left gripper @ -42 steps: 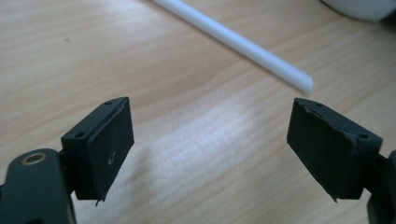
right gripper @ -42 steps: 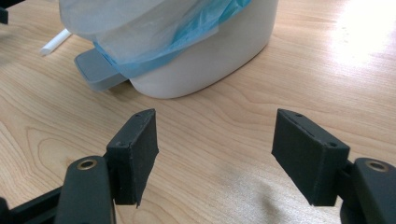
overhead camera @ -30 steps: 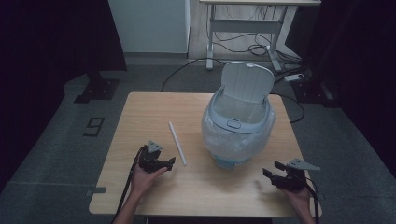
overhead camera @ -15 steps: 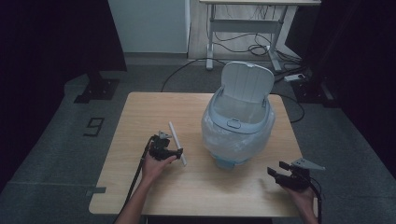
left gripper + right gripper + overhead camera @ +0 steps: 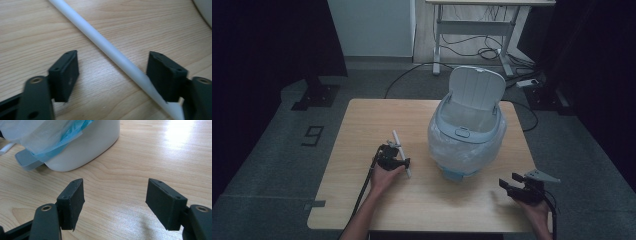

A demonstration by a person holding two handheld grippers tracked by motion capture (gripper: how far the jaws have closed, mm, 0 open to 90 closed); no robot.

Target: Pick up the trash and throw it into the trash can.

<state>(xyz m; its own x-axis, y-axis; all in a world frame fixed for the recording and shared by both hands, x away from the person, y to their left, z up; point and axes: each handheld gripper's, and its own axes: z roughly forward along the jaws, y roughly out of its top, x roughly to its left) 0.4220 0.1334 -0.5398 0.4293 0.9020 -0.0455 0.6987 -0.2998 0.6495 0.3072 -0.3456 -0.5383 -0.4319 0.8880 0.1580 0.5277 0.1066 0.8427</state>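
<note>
Item in hand: white plastic tube (image 5: 401,152), a thin straight rod that could equally be a wide drinking straw; I cannot tell whether it is hollow.

Location: it lies flat on the wooden table (image 5: 362,200), left of the white pedal bin (image 5: 467,140) and apart from it. My left gripper (image 5: 393,159) sits over its near half.

Long axis: in the high view it runs from the far end, up and slightly left, to the near end, down and slightly right, toward the bin's base. In the left gripper view the tube (image 5: 112,50) crosses diagonally from upper left to lower right, so I am not square across it.

Handling, as I judge it: very light, fairly stiff for its thinness, smooth and round, so likely to roll or slip out of a skewed pinch. It could crush or kink if squeezed hard. Best hold is near mid-length, pads square to the axis.

Left jaws: they have just been closing with the tube between them. It lies against the right pad; the left pad stands clear, so nothing is clamped yet.

Right gripper (image 5: 521,189): it rests near the table's front right edge, jaws spread, nothing between them, the bin's base and its liner bag (image 5: 50,135) ahead.
</note>
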